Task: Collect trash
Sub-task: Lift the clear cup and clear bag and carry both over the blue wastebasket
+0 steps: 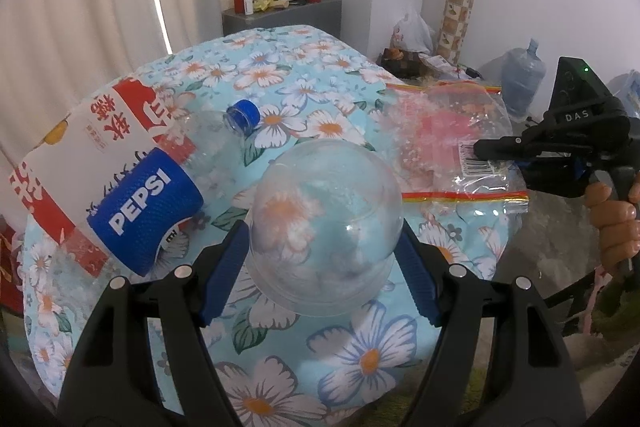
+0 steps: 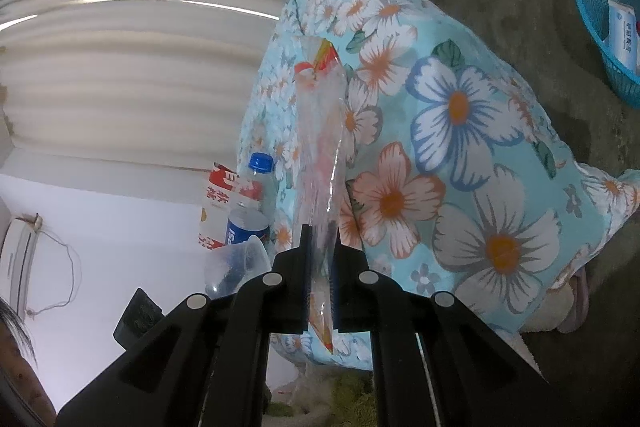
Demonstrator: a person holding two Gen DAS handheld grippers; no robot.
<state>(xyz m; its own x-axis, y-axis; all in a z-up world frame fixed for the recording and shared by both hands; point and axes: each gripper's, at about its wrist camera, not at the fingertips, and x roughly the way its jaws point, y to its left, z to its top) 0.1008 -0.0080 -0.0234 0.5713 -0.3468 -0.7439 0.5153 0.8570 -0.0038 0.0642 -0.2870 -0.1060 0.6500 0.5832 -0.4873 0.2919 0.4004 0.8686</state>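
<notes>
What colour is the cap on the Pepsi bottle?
Blue. The bottle cap shows best in the left wrist view.

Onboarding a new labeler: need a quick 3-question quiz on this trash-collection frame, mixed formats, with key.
1. True or false: the left claw is shut on the clear dome lid.
2. What does the right claw grip? A) Pepsi bottle B) clear plastic bag C) blue basket
3. Fill in: the Pepsi bottle lies on a ____-print tablecloth.

Key: 1 true. 2 B, the clear plastic bag. 3 flower.
</notes>
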